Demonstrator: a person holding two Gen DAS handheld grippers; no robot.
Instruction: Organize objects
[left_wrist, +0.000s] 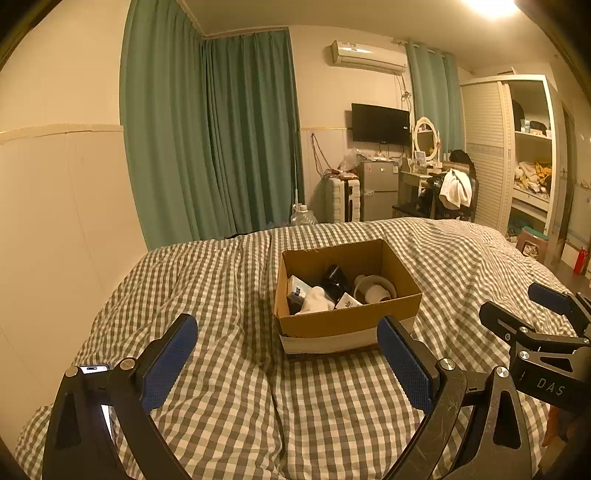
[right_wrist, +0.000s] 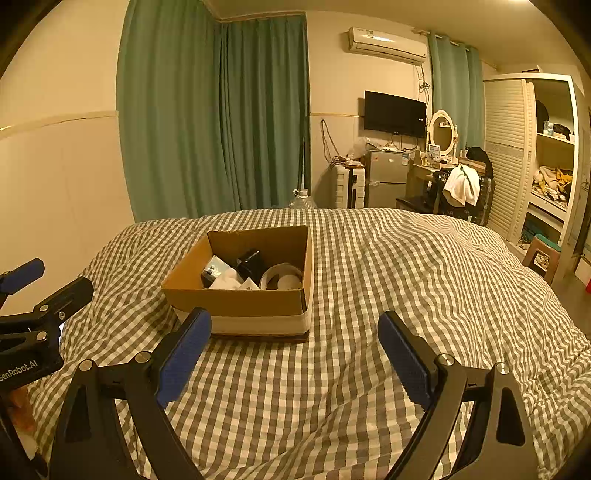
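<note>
An open cardboard box (left_wrist: 347, 321) stands on the checked bed cover; it also shows in the right wrist view (right_wrist: 236, 301). Inside lie a white sock (left_wrist: 316, 300), a black object (left_wrist: 334, 280), a roll of tape (left_wrist: 375, 290) and small white packets (left_wrist: 347, 302). My left gripper (left_wrist: 286, 363) is open and empty, held above the bed just in front of the box. My right gripper (right_wrist: 293, 356) is open and empty, in front of the box and to its right. Each gripper shows at the edge of the other's view.
The checked bed cover (right_wrist: 406, 266) fills the foreground. A phone (left_wrist: 94, 369) lies by the left finger at the bed's left side. Green curtains, a fridge (left_wrist: 378, 190), a dresser, a chair with clothes and an open wardrobe (left_wrist: 528, 162) stand beyond the bed.
</note>
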